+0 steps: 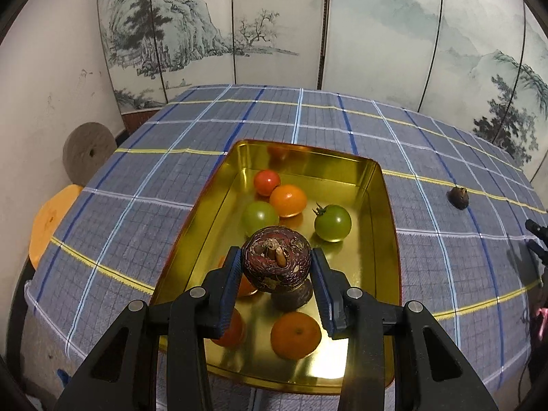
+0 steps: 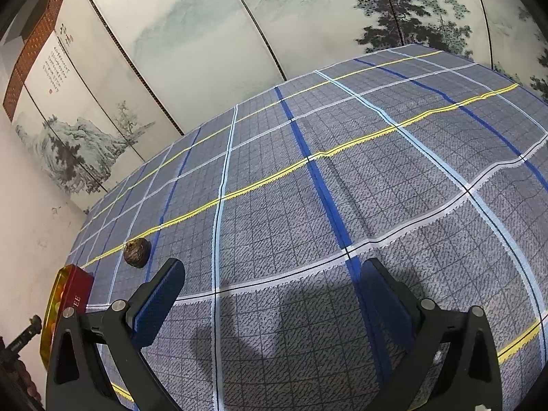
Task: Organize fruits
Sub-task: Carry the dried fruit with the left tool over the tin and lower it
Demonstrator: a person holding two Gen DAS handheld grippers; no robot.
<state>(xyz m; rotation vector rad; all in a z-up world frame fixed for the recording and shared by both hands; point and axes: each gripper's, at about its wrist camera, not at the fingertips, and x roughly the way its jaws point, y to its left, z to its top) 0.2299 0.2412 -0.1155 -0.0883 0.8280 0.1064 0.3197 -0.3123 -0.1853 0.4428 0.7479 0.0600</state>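
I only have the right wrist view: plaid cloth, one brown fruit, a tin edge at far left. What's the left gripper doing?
Observer: The left gripper is shut on a dark brown fruit, over the gold tin.
Operator: What's in the tin?
Observer: Two green tomatoes, a red one, several orange fruits and another dark fruit under the jaws.
Operator: Anything left outside it?
Observer: Only your loose brown fruit, on the cloth to the tin's right.
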